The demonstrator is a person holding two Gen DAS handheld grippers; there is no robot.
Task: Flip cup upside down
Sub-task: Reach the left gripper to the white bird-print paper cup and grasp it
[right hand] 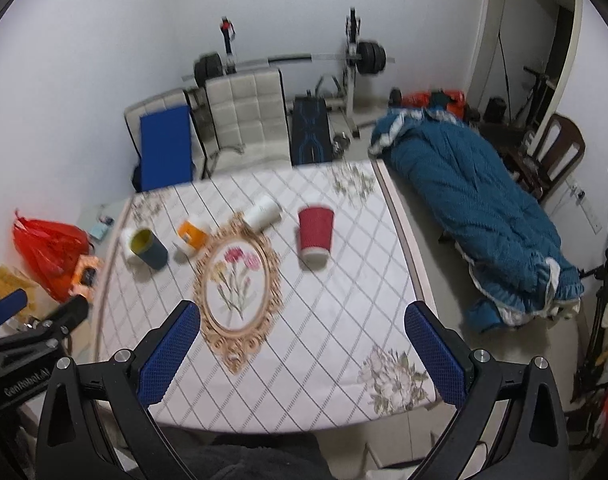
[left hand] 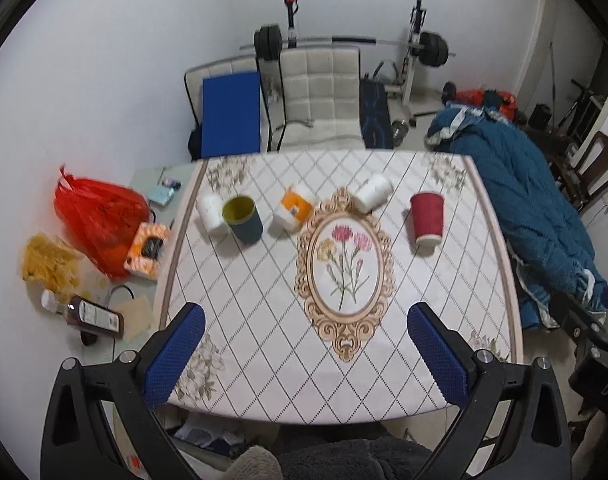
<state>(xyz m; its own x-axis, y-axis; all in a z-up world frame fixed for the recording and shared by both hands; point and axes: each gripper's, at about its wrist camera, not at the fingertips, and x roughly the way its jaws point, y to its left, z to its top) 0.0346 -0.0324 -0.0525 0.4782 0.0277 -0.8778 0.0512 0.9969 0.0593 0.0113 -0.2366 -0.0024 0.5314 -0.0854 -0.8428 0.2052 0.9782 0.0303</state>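
Note:
Several cups stand in a row across the far half of the table point(left hand: 264, 340). A dark teal cup with a yellow inside point(left hand: 242, 219) stands mouth up at the left; it also shows in the right wrist view point(right hand: 148, 249). A white cup point(left hand: 211, 213) sits just left of it. An orange and white cup point(left hand: 295, 212) and a white cup point(left hand: 372, 193) lie tilted near the middle. A red paper cup point(left hand: 427, 219) stands rim down at the right, also in the right wrist view point(right hand: 315, 233). My left gripper point(left hand: 304, 344) and right gripper point(right hand: 302, 344) are open, empty, above the near table edge.
A red plastic bag point(left hand: 96, 216), a tissue box point(left hand: 148, 250), a bottle point(left hand: 92, 316) and a yellow bag point(left hand: 50, 262) lie on the floor left of the table. Chairs point(left hand: 319, 96) stand behind it. A blue quilt point(right hand: 475, 216) lies at the right.

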